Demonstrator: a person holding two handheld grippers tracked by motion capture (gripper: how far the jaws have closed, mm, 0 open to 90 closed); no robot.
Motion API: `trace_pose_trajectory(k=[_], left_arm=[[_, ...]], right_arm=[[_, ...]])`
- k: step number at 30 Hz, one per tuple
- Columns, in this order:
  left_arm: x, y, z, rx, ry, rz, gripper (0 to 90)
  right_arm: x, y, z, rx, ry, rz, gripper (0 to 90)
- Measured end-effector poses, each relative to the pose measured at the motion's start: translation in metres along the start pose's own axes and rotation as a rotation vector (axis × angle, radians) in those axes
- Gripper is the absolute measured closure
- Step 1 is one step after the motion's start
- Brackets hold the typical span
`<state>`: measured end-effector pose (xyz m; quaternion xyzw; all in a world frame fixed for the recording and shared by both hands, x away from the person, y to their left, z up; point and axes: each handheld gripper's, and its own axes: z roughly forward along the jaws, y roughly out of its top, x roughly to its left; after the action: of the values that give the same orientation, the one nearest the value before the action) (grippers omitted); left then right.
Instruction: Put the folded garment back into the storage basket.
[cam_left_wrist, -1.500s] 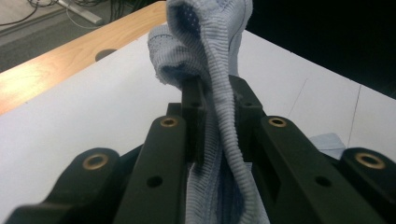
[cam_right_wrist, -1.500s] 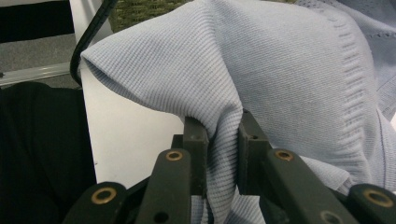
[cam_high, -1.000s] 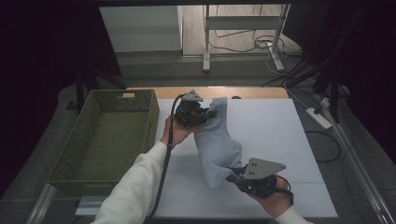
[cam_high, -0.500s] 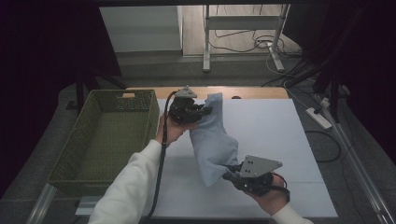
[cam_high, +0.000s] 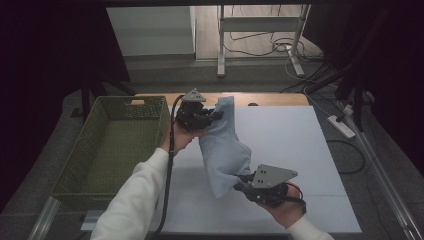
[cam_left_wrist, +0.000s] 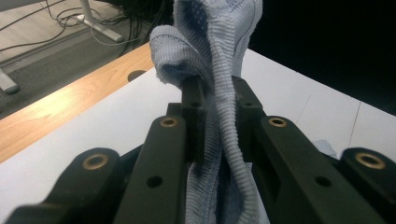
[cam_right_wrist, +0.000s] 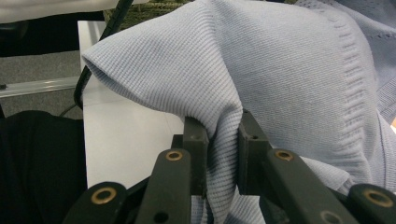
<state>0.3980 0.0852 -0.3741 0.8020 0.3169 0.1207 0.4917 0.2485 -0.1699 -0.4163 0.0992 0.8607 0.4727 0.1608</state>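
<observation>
- Cloth (cam_high: 222, 150) first: it's a pale blue knit piece, strung between my two grippers above the white table (cam_high: 300, 150), far end up by the wooden edge, near end low toward me.
- Left gripper (cam_high: 212, 116) has its jaws clamped on a bunched fold at the far end; ribbed fabric (cam_left_wrist: 224, 116) runs right between them.
- Right gripper (cam_high: 243, 181) is pinched on the near corner, knit (cam_right_wrist: 219, 154) squeezed between the jaws.
- Green wicker basket (cam_high: 100, 150) sits just left of the table.

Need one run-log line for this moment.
left gripper: shut on blue cloth | right gripper: shut on blue cloth | cloth: held over white table | basket: beside cloth
</observation>
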Motion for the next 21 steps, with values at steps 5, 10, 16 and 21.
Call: trace_pose_trajectory(k=[5,10,16,21], left_arm=[[0.002,0.000,-0.004,-0.003,0.003,0.001,78.7],[0.002,0.002,-0.007,-0.004,0.009,0.005,78.8],[0.003,0.003,-0.011,-0.008,0.014,0.003,78.8],[0.004,0.003,-0.015,-0.012,0.021,0.005,78.8]], right_arm=[[0.000,0.003,0.003,-0.002,0.003,-0.001,77.4],[-0.001,0.007,0.005,-0.006,0.004,-0.006,77.4],[-0.001,0.010,0.005,-0.010,0.003,-0.012,77.4],[-0.001,0.014,0.006,-0.012,0.003,-0.018,77.4]])
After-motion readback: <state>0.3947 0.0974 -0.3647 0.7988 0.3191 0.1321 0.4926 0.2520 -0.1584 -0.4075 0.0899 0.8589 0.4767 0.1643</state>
